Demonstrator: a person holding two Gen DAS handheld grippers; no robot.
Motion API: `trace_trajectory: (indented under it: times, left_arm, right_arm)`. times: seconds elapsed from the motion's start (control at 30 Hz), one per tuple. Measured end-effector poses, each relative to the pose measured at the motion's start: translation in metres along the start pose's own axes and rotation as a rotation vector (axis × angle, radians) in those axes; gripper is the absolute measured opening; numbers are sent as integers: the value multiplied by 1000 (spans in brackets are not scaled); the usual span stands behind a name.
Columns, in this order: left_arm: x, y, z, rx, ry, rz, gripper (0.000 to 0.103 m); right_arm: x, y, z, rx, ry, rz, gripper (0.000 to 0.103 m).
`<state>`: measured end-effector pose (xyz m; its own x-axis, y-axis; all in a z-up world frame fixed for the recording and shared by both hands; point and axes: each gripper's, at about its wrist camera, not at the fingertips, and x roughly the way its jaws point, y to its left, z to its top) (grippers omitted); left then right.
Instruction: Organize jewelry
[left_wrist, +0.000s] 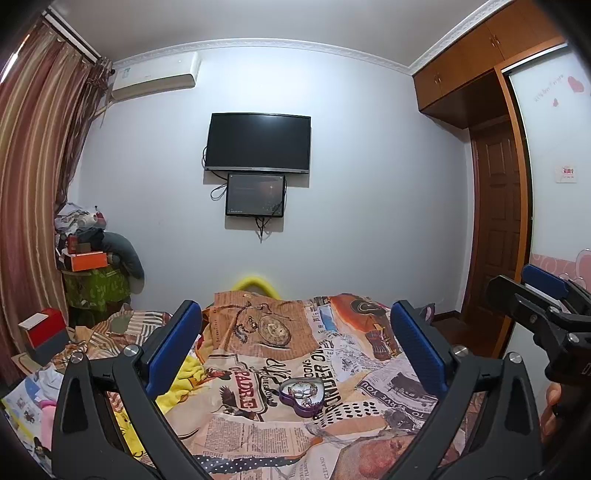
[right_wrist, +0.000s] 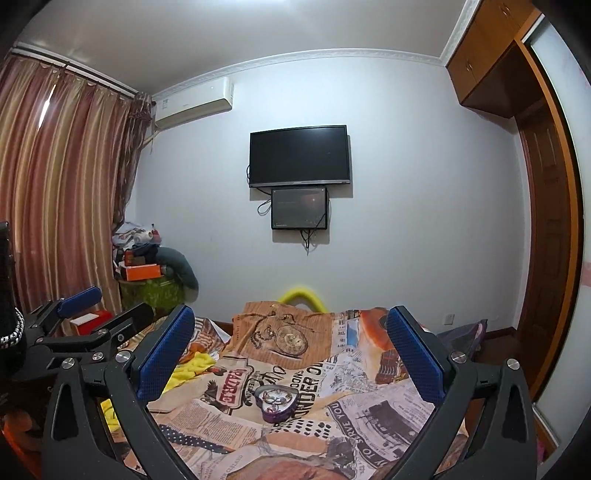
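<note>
A purple heart-shaped tin lies open on the newspaper-print bedspread, with silvery jewelry pieces inside. It also shows in the right wrist view. My left gripper is open and empty, held above and short of the tin. My right gripper is open and empty too, at about the same height and distance. Each gripper shows at the edge of the other's view: the right one, the left one.
A wall with a TV and a small screen lies beyond the bed. A pile of boxes and clothes stands at the left by the curtain. A red box sits at the left. A wooden door is on the right.
</note>
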<state>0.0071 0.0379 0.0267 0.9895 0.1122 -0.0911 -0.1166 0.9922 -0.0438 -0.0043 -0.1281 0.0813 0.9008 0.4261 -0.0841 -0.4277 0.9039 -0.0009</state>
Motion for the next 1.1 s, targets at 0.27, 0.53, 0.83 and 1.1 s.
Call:
trace_trajectory:
  times: [0.27, 0.53, 0.83, 1.1]
  left_arm:
    - [3, -1, 0, -2, 9, -11, 103]
    - [4, -1, 0, -1, 14, -27, 103]
    - [3, -2, 2, 3, 19, -47, 103]
    - [3, -5, 2, 16, 16, -48, 103]
  right_arm:
    - [0, -1, 2, 12, 3, 0, 103]
    - [2, -2, 1, 13, 9, -3, 103]
    - [0, -2, 2, 16, 7, -8, 103]
    - [0, -3, 1, 18, 9, -9, 103]
